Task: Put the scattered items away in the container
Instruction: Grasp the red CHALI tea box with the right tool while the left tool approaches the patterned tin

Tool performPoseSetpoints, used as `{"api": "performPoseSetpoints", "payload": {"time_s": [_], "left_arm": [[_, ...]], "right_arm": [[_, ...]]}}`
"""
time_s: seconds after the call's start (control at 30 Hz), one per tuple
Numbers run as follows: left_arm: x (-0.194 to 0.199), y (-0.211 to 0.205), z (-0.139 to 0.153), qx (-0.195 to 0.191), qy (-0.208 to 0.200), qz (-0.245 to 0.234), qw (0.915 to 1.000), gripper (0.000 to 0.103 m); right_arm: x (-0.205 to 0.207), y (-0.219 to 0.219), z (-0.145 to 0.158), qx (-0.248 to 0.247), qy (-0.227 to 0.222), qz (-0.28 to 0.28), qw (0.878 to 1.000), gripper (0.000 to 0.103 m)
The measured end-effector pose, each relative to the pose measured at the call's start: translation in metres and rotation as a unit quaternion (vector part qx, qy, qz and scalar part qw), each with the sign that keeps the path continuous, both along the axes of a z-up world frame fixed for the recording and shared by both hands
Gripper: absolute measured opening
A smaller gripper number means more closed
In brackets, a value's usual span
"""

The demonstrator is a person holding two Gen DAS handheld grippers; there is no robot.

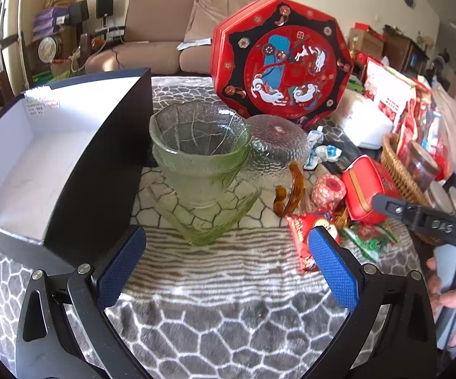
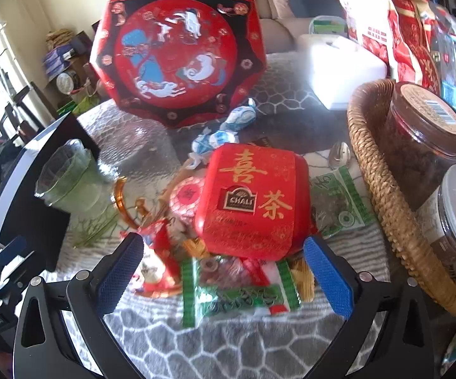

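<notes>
A black box with a white inside stands at the left; its dark wall shows in the right wrist view. A green glass bowl stack stands beside it, just ahead of my open, empty left gripper. A clear glass jug with an amber handle is behind it. My open, empty right gripper hovers over a green snack packet, with a red tea tin just ahead. Red packets and blue-white candies lie around.
A big red octagonal tin leans at the back. A wicker basket with jars stands at the right. A white box and red bags lie behind it. The table has a grey patterned cloth.
</notes>
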State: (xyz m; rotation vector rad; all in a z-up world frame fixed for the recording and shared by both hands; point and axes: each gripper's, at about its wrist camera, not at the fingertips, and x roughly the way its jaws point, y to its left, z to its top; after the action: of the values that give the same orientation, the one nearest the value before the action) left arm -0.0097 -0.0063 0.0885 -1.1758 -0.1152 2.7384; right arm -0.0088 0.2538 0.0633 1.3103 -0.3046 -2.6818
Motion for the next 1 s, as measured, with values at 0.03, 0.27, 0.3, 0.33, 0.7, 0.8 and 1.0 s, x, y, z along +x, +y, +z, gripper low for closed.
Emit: {"api": "performPoseSetpoints", "payload": {"time_s": [0.03,0.27,0.3,0.33,0.7,0.8,1.0], "left_arm": [[0.000,0.002,0.000,-0.001,0.002,-0.002,1.0000,0.103],[0.001,0.025,-0.003,-0.009,0.010,-0.041,0.9991,0.103],[-0.001,0.029,-0.003,-0.008,0.009,-0.044,0.9990,0.103],[-0.003,0.032,-0.004,-0.006,0.008,-0.045,0.9989,0.103],[-0.012,0.061,-0.031,0.022,-0.032,-0.072,0.9966,0.103],[-0.015,0.070,-0.043,0.041,-0.053,-0.078,0.9947,0.103],[-0.014,0.082,-0.053,0.024,-0.056,-0.085,0.9945,0.103]], "right_arm": [[-0.003,0.002,-0.002,0.002,-0.002,-0.002,1.000,0.103],[-0.018,0.007,-0.020,0.009,-0.027,-0.012,1.000,0.103],[-0.020,0.008,-0.023,0.005,-0.029,-0.010,1.000,0.103],[-0.022,0.009,-0.025,0.001,-0.030,-0.007,1.000,0.103],[-0.027,0.017,-0.022,-0.011,-0.013,0.006,1.000,0.082],[-0.022,0.020,-0.016,-0.016,-0.009,0.009,1.000,0.082],[-0.013,0.027,-0.005,-0.022,-0.006,0.021,1.000,0.082]]}}
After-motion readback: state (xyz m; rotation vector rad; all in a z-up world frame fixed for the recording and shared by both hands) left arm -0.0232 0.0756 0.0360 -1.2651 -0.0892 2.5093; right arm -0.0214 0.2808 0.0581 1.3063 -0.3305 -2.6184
